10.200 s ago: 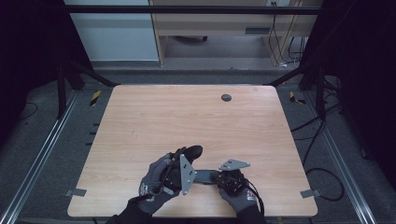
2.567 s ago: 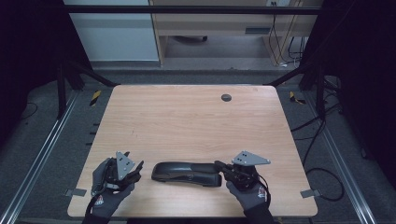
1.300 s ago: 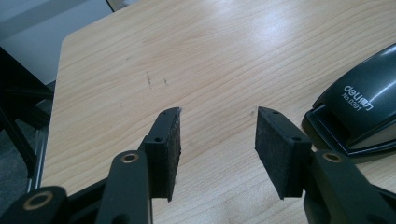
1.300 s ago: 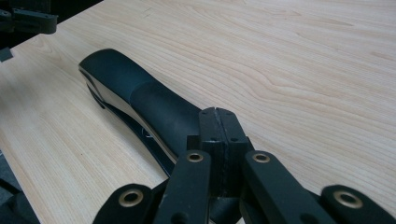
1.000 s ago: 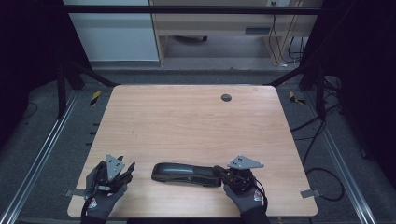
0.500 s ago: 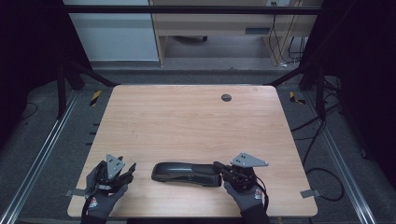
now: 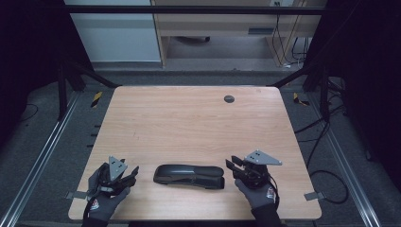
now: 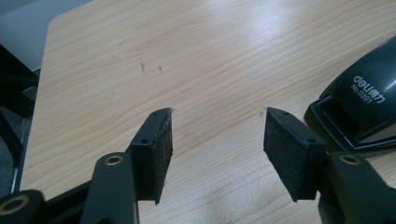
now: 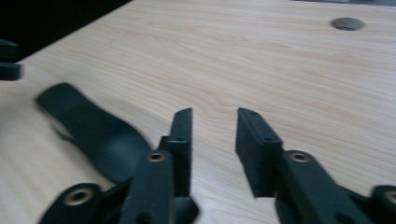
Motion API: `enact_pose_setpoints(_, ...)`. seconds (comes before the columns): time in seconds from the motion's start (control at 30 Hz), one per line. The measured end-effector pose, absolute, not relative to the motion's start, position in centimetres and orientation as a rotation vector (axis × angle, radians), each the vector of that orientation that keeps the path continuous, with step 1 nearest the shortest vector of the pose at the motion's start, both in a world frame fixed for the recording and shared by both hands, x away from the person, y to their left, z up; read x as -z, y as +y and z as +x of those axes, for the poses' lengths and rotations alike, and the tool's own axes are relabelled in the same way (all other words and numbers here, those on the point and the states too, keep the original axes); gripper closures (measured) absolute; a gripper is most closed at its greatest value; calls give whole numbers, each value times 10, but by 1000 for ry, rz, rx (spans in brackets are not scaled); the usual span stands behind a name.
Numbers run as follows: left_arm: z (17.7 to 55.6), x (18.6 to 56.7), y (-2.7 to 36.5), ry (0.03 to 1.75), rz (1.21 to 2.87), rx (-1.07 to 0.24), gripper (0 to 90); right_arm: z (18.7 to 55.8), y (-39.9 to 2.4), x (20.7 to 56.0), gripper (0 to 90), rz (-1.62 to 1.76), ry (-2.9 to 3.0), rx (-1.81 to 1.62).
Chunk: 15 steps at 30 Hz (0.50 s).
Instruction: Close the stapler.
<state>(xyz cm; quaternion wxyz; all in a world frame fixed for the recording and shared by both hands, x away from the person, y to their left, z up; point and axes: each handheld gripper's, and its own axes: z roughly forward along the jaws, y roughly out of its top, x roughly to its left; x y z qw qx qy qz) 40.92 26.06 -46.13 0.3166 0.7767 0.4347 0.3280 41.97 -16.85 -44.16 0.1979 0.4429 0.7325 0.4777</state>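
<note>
A black stapler (image 7: 189, 176) lies flat on the wooden table (image 7: 189, 118) near the front edge, its long side running left to right. My left gripper (image 7: 134, 172) rests to its left, apart from it. In the left gripper view the gripper (image 8: 217, 140) is open over bare wood, and the stapler's printed end (image 8: 369, 98) sits just beyond the right jaw. My right gripper (image 7: 231, 165) is just off the stapler's right end. In its own view it (image 9: 212, 135) is open with nothing between the pads, the stapler (image 9: 93, 135) to its left. Both grippers' jaws have just been opening.
A round dark grommet hole (image 7: 229, 99) sits at the table's far side, right of centre, and is also seen from the right gripper (image 9: 346, 23). Metal frame rails run along both sides of the table, with cables on the floor to the right.
My right gripper has let go of the stapler's right end, opened and drawn slightly away to the right. My left gripper's jaws have widened in place. The stapler has stayed put.
</note>
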Motion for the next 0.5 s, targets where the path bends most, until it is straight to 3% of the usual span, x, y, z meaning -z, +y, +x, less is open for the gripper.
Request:
enact_pose_setpoints(0.1, 411, 464, 261, 1149, 2059, -852, 408, 425, -184, 448, 579, 1293, 2022, -1273)
enact_pose_setpoints(0.5, 422, 472, 269, 1201, 2051, -790, 380, 439, -237, 466, 546, 1439, 1969, -1085)
